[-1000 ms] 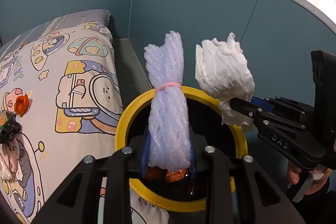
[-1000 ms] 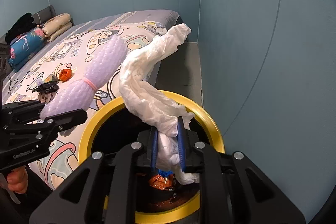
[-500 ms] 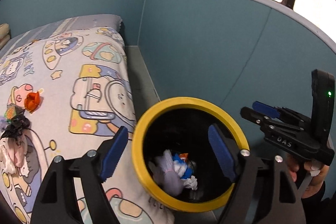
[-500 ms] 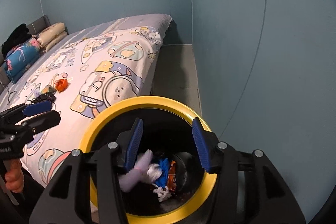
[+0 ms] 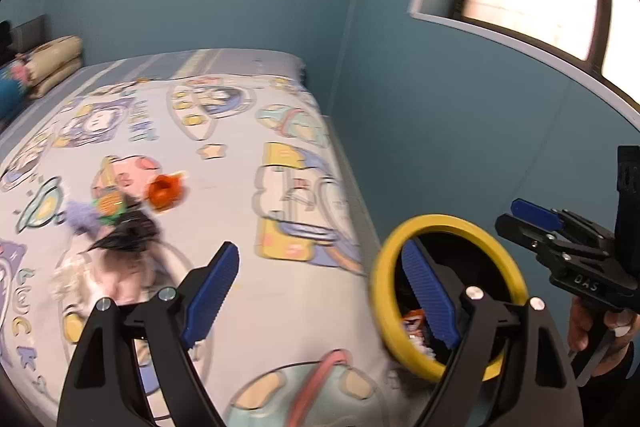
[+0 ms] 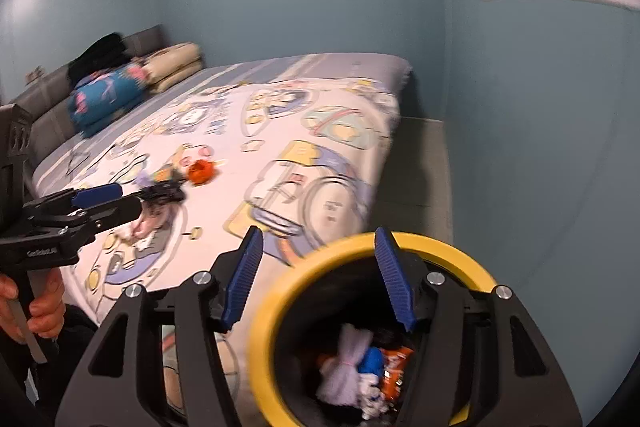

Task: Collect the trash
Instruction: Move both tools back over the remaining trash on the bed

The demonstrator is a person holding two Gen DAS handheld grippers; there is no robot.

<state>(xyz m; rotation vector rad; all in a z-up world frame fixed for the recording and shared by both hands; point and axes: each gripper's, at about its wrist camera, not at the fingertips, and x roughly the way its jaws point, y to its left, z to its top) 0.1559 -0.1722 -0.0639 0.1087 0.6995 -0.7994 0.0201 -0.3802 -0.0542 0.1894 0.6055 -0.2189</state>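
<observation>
A black bin with a yellow rim stands against the bed's side. Inside lie a pale purple foam bundle, white tissue and an orange wrapper. My left gripper hangs over the bed's edge just left of the bin, its jaws opening with nothing between them. My right gripper is above the bin's rim, its jaws also opening and empty. On the sheet lie an orange piece, a green-orange wrapper and a black crumpled scrap.
The bed has a cartoon sheet and stacked pillows at its head. A blue wall with a window runs close behind the bin. A narrow strip of floor lies between bed and wall. A hand holds each gripper's handle.
A second ago the left gripper held the purple foam bundle and the right held white tissue over the bin. Both pieces dropped in, both jaws opened, and both views swung left towards the bed.
</observation>
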